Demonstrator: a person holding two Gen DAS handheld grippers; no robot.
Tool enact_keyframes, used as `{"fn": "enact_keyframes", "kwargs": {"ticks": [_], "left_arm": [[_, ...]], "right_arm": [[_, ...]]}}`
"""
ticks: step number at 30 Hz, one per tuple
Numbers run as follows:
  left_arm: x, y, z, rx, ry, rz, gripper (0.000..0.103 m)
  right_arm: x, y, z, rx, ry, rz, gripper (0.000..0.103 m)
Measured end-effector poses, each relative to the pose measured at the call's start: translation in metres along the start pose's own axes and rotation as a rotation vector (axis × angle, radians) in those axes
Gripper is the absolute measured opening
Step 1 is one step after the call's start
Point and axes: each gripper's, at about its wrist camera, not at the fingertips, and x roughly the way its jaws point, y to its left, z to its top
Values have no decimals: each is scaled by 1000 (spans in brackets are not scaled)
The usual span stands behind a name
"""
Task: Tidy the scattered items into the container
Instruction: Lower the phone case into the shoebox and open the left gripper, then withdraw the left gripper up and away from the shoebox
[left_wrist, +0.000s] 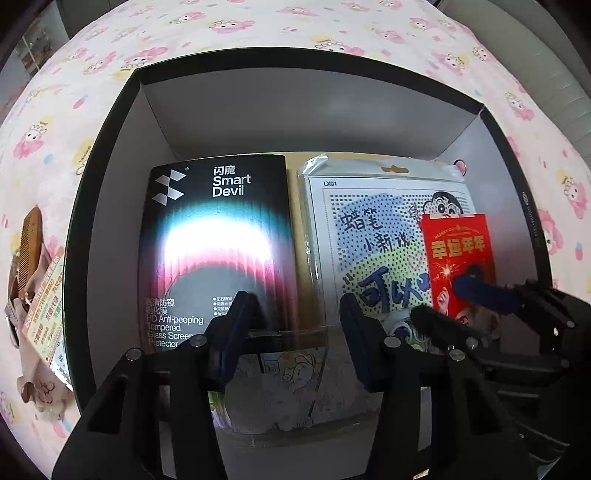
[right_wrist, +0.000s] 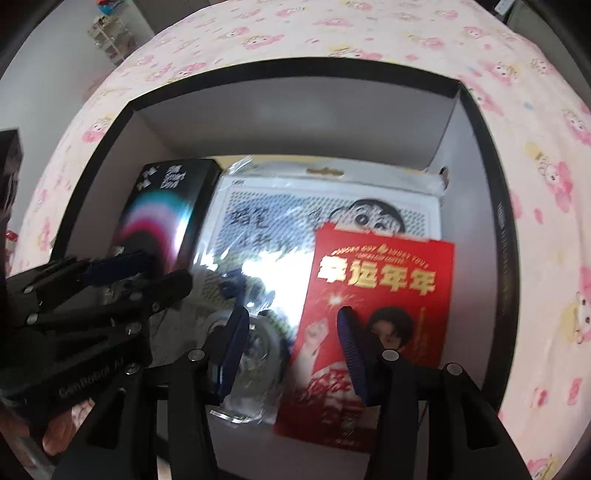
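Red card (right_wrist: 373, 295) upright in box (right_wrist: 295, 70), long axis vertical.

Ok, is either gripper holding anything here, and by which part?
Nothing looks gripped. The left gripper straddles a clear acrylic panel with a gap; the right gripper hovers open over the red card.

One open black box (left_wrist: 110, 155) sits mid-frame on the bed, holding one black screen-protector package (left_wrist: 218, 236), one bagged cartoon pegboard sheet (left_wrist: 373, 229), one red card (left_wrist: 458, 251) and one clear acrylic piece (left_wrist: 288, 369), while one wooden comb (left_wrist: 27, 243) and one labelled packet (left_wrist: 46, 310) lie at the left edge.
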Motion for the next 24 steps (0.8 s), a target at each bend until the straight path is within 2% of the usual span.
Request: {"fn": "enact_keyframes", "kwargs": {"ticks": [3, 6, 9, 13, 15, 19, 22, 24], "left_arm": [[-7, 10, 0, -19, -23, -50, 52], [-19, 12, -5, -57, -85, -80, 54], [-39, 9, -14, -57, -174, -83, 61], [-74, 8, -31, -23, -274, -60, 62], [-90, 12, -42, -11, -310, -50, 62], [-110, 16, -52, -8, -342, -58, 63], [-116, 15, -67, 1, -350, -99, 70], [-123, 11, -78, 24, -349, -118, 71]], "right_arm": [[-4, -1, -3, 5, -11, 11, 46], [-16, -5, -6, 49, -57, -22, 46], [-45, 2, -19, 61, -140, -62, 46], [-85, 11, -35, 31, -289, -115, 48], [-91, 19, -43, 49, -331, -113, 49], [-97, 27, -70, 98, -379, -62, 54], [-86, 32, -85, 106, -392, -52, 56], [-88, 42, -96, 87, -402, -32, 58]]}}
